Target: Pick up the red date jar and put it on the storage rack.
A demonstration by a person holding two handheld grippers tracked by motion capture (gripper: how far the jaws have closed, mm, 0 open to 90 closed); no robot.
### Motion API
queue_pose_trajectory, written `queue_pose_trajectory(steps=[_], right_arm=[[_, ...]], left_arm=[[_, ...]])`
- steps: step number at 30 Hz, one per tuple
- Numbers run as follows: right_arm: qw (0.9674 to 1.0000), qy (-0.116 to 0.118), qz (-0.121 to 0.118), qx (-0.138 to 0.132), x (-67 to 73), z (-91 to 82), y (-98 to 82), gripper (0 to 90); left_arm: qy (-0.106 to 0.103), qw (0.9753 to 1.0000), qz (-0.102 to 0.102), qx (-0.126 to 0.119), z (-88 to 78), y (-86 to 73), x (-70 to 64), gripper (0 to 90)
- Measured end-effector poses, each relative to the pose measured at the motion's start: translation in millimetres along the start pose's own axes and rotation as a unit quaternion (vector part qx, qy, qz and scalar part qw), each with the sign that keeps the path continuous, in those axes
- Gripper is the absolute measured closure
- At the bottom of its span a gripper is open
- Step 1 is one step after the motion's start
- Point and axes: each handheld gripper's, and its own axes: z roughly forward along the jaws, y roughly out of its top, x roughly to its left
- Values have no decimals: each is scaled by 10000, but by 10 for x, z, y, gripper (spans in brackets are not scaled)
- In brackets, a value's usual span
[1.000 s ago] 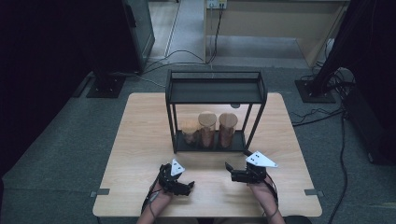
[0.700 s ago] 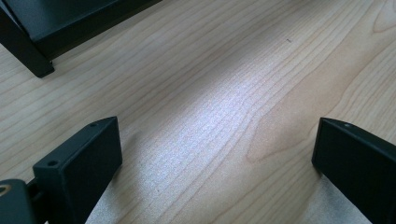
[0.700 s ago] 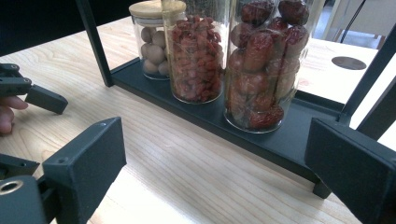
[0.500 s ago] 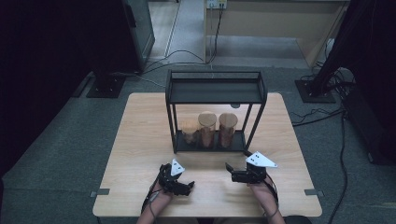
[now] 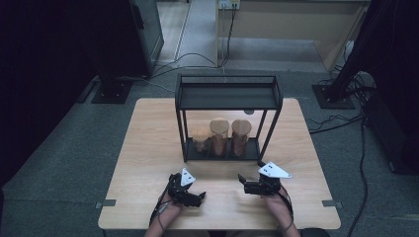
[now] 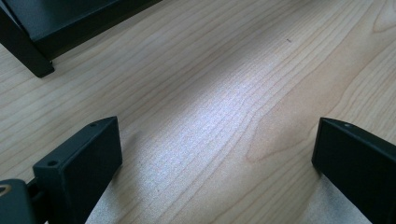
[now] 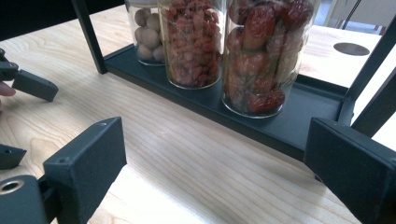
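Here we hold both grippers low over the near edge of the wooden surface (image 5: 148,148), empty. Our left gripper (image 5: 197,197) has its fingers (image 6: 79,163) spread wide over bare wood, gripping nothing, with a foot of the black metal rack (image 5: 227,94) at the upper left of the left gripper view. Our right gripper (image 5: 243,181) also has its fingers (image 7: 86,158) spread apart and empty, pointing at the rack's lower shelf. Three glass jars stand there in a row, close together: a short jar of pale round nuts (image 7: 147,28) at the left, a taller jar of small red berries (image 7: 194,42) in the middle, and a jar of red dates (image 7: 264,51) at the right. The jars sit just beyond our right gripper, near it but apart.
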Motion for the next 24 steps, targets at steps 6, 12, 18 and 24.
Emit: queue_pose_trajectory(steps=[6, 12, 18, 24], right_arm=[[10000, 77, -13, 53, -4, 16, -13, 55], [9999, 120, -26, 92, 2, 44, -22, 56], [9998, 133, 1, 142, -3, 63, -24, 56], [9996, 140, -10, 249, 9, 95, -18, 56]], left_arm=[[-1, 10000, 0, 0, 0, 0, 0, 16], [0, 10000, 1, 0, 0, 0, 0, 16], [0, 10000, 1, 3, 0, 1, 0, 15], [-1, 10000, 0, 0, 0, 0, 0, 15]])
